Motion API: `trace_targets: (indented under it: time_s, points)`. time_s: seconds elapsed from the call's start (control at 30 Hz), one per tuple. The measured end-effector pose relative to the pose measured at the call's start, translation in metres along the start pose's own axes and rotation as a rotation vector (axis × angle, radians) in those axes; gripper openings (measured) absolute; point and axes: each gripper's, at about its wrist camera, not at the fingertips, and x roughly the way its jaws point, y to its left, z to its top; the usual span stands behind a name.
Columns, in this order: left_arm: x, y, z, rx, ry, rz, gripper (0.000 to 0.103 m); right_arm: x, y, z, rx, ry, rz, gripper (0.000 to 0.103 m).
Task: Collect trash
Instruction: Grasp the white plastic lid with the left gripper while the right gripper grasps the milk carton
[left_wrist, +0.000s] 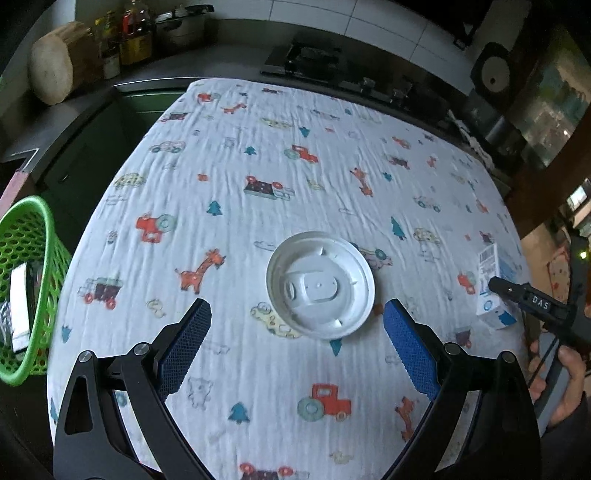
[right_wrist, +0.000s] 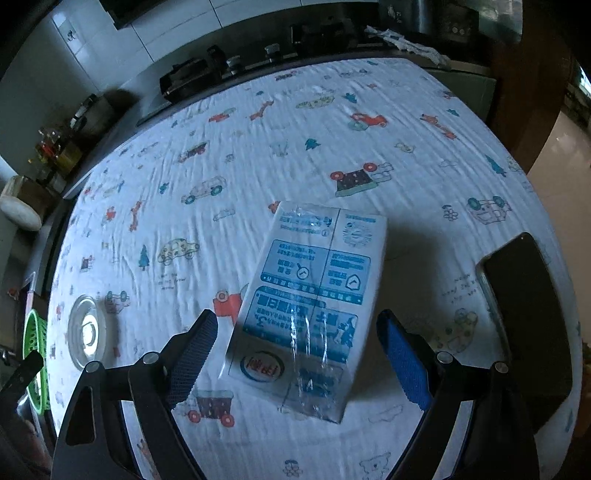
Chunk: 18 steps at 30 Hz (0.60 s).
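A white round plastic lid (left_wrist: 320, 284) lies on the printed tablecloth (left_wrist: 258, 155). My left gripper (left_wrist: 297, 308) hovers over its near edge, jaws wide open and holding nothing. A white-and-blue milk carton (right_wrist: 310, 306) lies flat on the cloth. My right gripper (right_wrist: 297, 321) is open and straddles it, a blue pad on each side, neither visibly pressing. In the left wrist view the carton (left_wrist: 493, 284) sits at the far right under a black finger of the right gripper. The lid (right_wrist: 86, 332) appears small at the left of the right wrist view.
A green mesh basket (left_wrist: 29, 258) with a white box inside stands off the table's left edge. A black phone (right_wrist: 524, 314) lies right of the carton. A person's hand (left_wrist: 565, 380) holds the right gripper. A dark kitchen counter with a stove (left_wrist: 306, 59) and bottles runs behind.
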Motion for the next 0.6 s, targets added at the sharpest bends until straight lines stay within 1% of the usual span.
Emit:
trace_targets:
  time_s: [0.1,0.27,0.43,0.53,0.6]
  points:
    - [0.009,-0.006,0.003,0.022,0.013,-0.001,0.093,0.008,0.004,0.0,-0.025,0.023,-0.033,0.075]
    - [0.03,-0.018,0.006,0.066,0.042,0.009,0.093,0.008,0.007,-0.002,-0.066,0.024,-0.035,0.071]
    - [0.046,-0.025,0.007,0.09,0.053,0.028,0.096,0.007,0.008,-0.005,-0.092,0.028,-0.024,0.07]
    - [0.052,-0.029,0.009,0.098,0.067,0.018,0.097,0.007,0.009,-0.005,-0.105,0.027,-0.02,0.07]
    - [0.056,-0.033,0.008,0.116,0.067,0.032,0.097,0.007,0.01,-0.005,-0.11,0.027,-0.018,0.07]
